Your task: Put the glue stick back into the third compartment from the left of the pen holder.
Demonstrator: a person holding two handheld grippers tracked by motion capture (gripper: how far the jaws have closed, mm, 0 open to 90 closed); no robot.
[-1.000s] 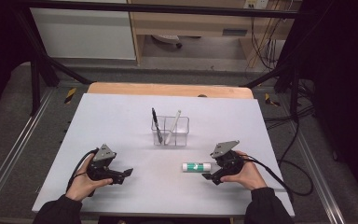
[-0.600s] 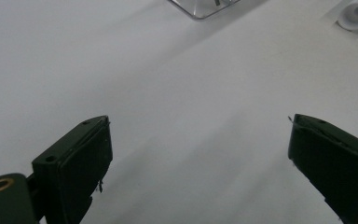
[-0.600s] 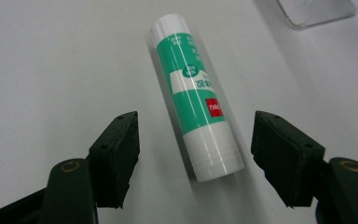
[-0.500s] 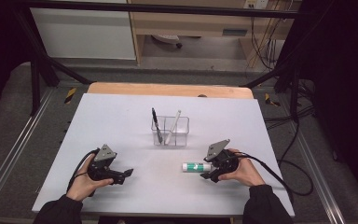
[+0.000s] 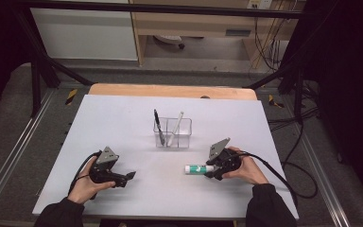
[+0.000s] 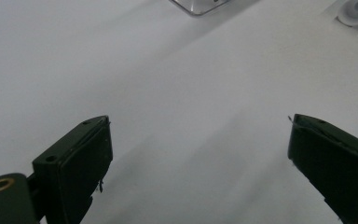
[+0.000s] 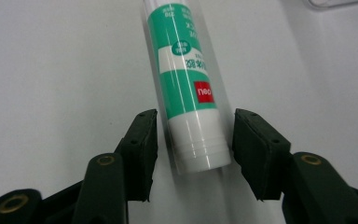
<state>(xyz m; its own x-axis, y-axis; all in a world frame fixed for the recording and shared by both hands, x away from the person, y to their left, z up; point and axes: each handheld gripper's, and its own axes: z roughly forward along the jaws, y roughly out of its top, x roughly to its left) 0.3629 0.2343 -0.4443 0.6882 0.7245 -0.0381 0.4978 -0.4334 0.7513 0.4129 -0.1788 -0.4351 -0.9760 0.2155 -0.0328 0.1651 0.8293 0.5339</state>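
- Glue stick (image 5: pixel 198 168) lying flat on the white table (image 5: pixel 123 123), on the near right of the clear pen holder (image 5: pixel 172 132) and well apart from it.
- Long axis running left to right across the table, parallel to the near edge; in the right gripper view (image 7: pixel 185 84) pointing straight away from the camera, in line with the jaws.
- White end nearest the tongs, sitting between the two black pads; green label stretching off toward the far end.
- Right gripper (image 5: pixel 213 171) at the stick's right end, held by the right hand (image 5: pixel 243 168), jaws straddling that end and just been closing in on it.
- Narrow gaps visible on both sides between the pads (image 7: pixel 142 140) and the stick: not yet clamped, so released rather than grasping.
- Left gripper (image 5: pixel 128 176) resting low on the table, near left of the pen holder, well apart from the stick; jaws spread wide over bare table, nothing between them.
- Right hand clearly the nearer one; left hand (image 5: pixel 87 182) far off on the other side of the holder.
- Pen holder carrying a dark pen (image 5: pixel 157 124) in its left cell and a pale one (image 5: pixel 176 127) leaning in the next.
- Likely next: finish the squeeze on the white end, then lift and carry up and left toward the holder.
- Risk judged: grip taken so near the tip could let the round body roll or swing once lifted.
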